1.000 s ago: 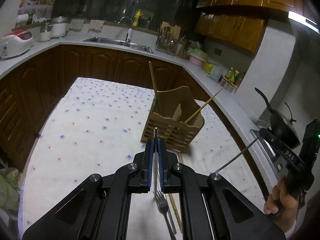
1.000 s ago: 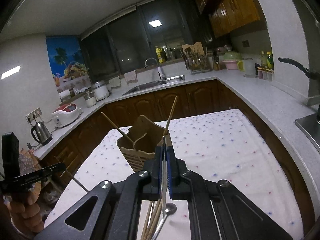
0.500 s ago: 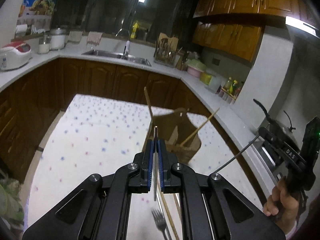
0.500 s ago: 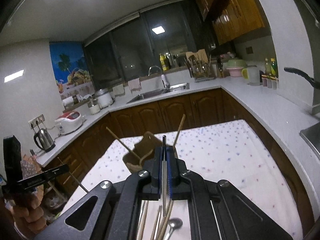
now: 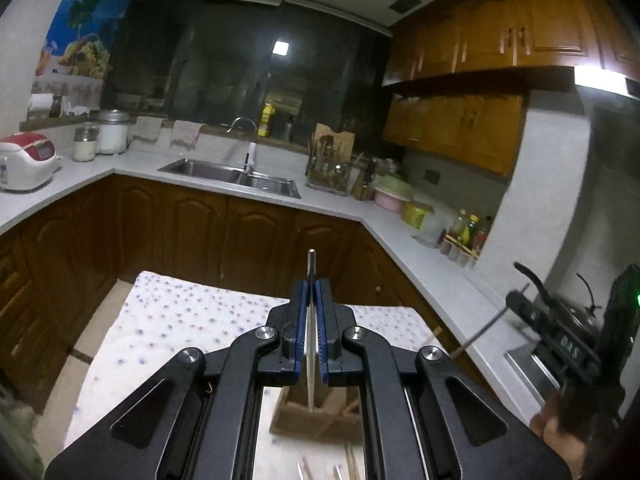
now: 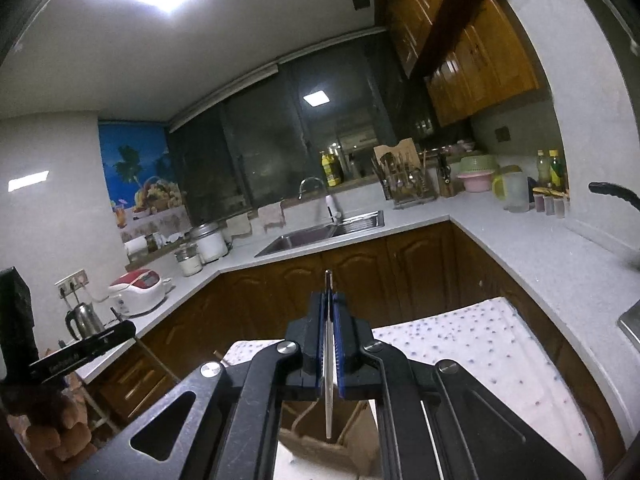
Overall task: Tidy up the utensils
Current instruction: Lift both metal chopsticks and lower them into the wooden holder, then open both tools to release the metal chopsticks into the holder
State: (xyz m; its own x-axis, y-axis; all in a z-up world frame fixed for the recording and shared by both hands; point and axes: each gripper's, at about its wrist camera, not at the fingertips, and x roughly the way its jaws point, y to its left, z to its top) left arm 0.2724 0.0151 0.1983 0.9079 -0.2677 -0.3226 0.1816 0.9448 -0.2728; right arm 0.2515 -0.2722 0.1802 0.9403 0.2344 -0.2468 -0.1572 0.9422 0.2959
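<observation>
A dim kitchen with dark wooden cabinets and a pale L-shaped worktop holding a sink (image 5: 232,174) runs around a counter (image 5: 168,320) covered in a white dotted cloth. The left tongs (image 5: 311,292) are clenched on a thin metal utensil (image 5: 310,360), gripped edge-on between the blue pads; its handle tip pokes out past the fingertips and the rest hangs down behind them. Directly below, on the cloth, stands the wooden utensil holder (image 5: 316,416), with a few more utensils lying nearer the camera. The right tongs (image 6: 329,316) are likewise clenched on a slim metal utensil (image 6: 328,392), its end hanging over the open top of the same holder (image 6: 320,436). Each view catches the other hand at its edge.
</observation>
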